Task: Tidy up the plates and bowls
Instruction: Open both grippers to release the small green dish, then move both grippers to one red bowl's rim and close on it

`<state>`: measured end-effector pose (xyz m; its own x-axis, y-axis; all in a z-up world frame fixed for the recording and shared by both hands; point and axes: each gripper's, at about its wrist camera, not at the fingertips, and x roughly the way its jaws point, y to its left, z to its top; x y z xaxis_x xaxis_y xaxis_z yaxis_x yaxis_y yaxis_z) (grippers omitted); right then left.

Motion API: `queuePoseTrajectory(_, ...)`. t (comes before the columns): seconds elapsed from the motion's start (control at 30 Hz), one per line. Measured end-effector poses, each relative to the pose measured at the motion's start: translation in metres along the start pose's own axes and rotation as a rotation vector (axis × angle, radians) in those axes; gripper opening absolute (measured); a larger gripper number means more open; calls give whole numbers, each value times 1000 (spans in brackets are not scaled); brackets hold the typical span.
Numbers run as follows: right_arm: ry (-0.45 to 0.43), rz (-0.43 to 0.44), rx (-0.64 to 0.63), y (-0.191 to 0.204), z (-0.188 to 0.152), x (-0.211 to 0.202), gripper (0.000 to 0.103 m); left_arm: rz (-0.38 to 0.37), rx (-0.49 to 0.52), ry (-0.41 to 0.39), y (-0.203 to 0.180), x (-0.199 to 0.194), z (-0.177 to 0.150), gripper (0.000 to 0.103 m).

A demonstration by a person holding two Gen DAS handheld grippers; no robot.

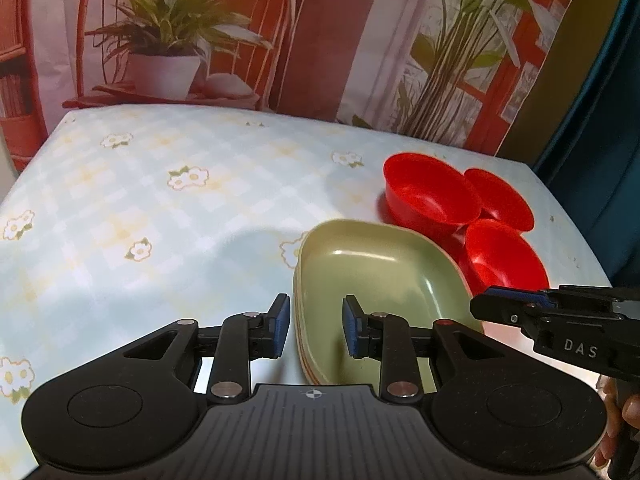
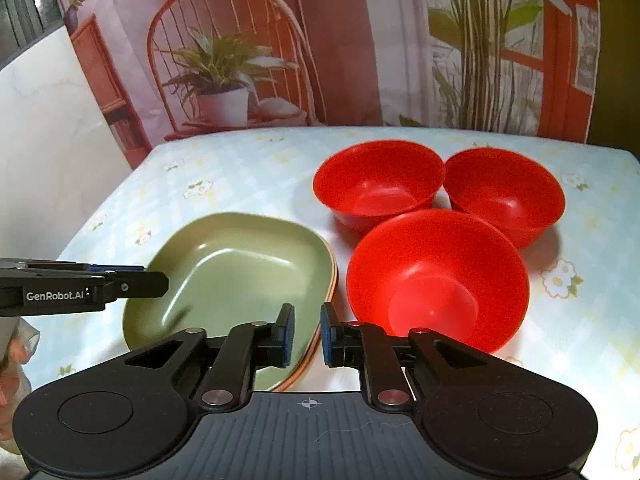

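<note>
Fingers of the left gripper (image 1: 316,326) and right gripper (image 2: 308,334) straddle opposite rims of the stacked green plates (image 2: 236,272), released, pads clear. Three red bowls (image 2: 436,276) sit beside the plates on the surface (image 1: 160,208).

Bare tablecloth (image 1: 140,200) lies open left of the green plates (image 1: 372,280); three red bowls (image 2: 436,280) crowd their right side.

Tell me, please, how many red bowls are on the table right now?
3. One red bowl sits nearest, right of the green plate stack; a second lies behind it to the left; a third behind to the right. None appears hidden.
</note>
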<state>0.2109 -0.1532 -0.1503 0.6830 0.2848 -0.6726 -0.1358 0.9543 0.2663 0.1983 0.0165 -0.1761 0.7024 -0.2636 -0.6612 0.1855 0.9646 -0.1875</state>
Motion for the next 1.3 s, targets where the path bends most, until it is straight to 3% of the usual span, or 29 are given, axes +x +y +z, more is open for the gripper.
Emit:
queuePoseTrajectory(0.33, -55, 2, -33, -5, 21, -15, 19, -5, 6, -24, -14, -8, 16, 30)
queuePoseTrajectory(0.87, -127, -44, -73, -46, 72, -20, 19, -34, 41, -50, -39, 3, 56, 30)
queuePoseTrajectory(1.1, -141, -66, -57, -69, 94, -4, 19, -44, 32, -57, -45, 24, 84, 30)
queuePoseTrajectory(1.3, -120, -69, -39, -85, 102, 19, 19, -62, 22, -15, -50, 62, 100, 30)
